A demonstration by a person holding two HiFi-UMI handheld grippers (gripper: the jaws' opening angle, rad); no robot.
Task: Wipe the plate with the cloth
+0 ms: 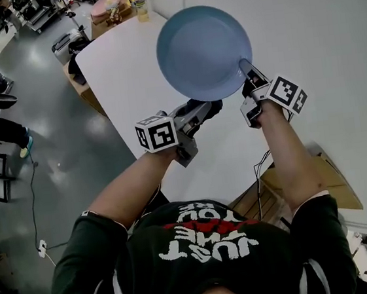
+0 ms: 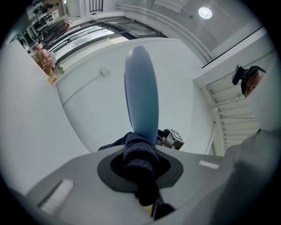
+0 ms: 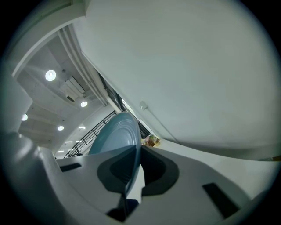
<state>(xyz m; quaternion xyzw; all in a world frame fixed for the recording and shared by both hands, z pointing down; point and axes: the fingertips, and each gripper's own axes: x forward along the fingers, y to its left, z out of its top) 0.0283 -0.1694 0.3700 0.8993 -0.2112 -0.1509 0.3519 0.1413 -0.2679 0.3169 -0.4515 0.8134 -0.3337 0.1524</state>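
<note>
A dark cloth (image 2: 139,154) is seen bunched and clamped between the jaws of the left gripper (image 1: 207,109), its free end pushed up to the lower rim of the blue plate (image 1: 204,53); whether it is pressed on the glaze or only lies just beside it cannot be settled. The plate is held clear of the white table (image 1: 128,63), tilted up so that it is seen nearly edge-on from the left gripper view, and it is carried by nothing but the right gripper (image 1: 246,69), whose jaws are drawn narrow onto one spot of the rim. Most of the risk is judged to lie there: a thin pinch on a smooth rim, with the whole plate hanging out beyond it, could be levered loose if the cloth were pushed hard against the far side, and the plate could be swung round in the pads or dropped onto the table, or past its near edge to the floor. A second hazard is posed by the cloth itself: only a short wad is shown ahead of the jaws, so it could be dragged out by a stroke, or the hard jaw tips could be brought against the plate instead of the fabric. Light strokes made close to the gripped rim would probably be safest
</note>
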